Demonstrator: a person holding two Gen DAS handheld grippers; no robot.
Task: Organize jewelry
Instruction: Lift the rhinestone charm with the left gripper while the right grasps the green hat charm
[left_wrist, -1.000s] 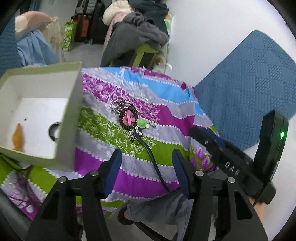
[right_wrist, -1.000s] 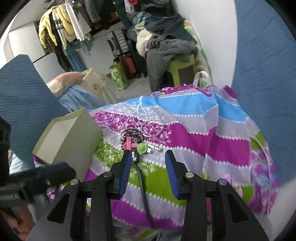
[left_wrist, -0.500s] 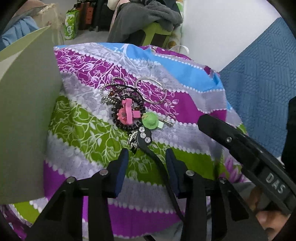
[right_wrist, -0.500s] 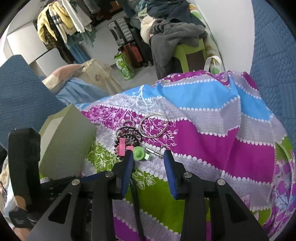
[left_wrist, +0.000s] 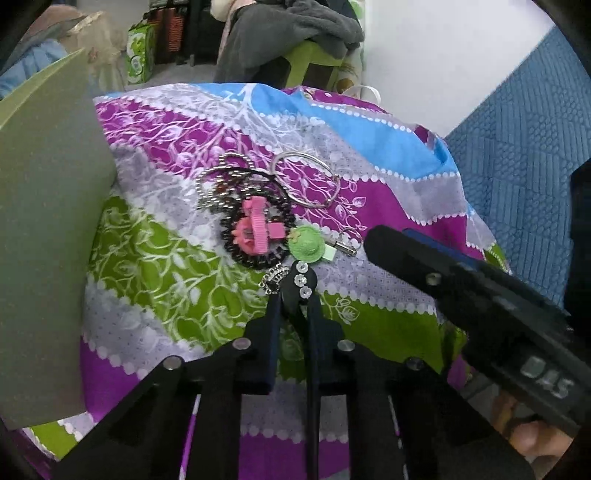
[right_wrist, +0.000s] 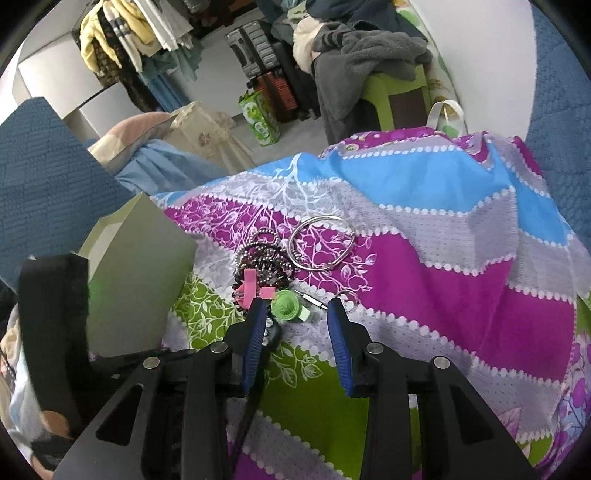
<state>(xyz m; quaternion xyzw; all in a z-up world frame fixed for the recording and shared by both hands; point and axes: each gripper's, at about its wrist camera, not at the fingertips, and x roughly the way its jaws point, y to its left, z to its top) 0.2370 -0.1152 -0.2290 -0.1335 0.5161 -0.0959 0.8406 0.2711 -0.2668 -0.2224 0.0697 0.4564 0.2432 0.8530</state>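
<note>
My left hand-held gripper (left_wrist: 293, 295) pinched narrow on black headband (left_wrist: 303, 282) just behind rhinestone tip; thin, stiff, springy, slippery, long tail will swing. Headband lies on floral bedsheet (left_wrist: 369, 155) beside jewelry pile. Right hand-held gripper (right_wrist: 297, 325) wide, empty, around green hat clip (right_wrist: 285, 304).

Background, right wrist view. Upper left: garments (right_wrist: 122, 29) hanging in a row, yellow, white and dark. Upper centre: dark ribbed suitcases (right_wrist: 258, 40), with a red one (right_wrist: 275, 92) below them. Upper right: a grey towel (right_wrist: 365, 51) heaped over a lime-green stool (right_wrist: 399, 88). A green printed bag (right_wrist: 258, 118) stands on the floor just left of the red suitcase. Left edge: a blue quilted cushion (right_wrist: 40, 170); beside it a pinkish pillow (right_wrist: 129, 129). Left wrist view, right edge: blue quilted fabric (left_wrist: 517, 147) against a white wall (left_wrist: 443, 48).
</note>
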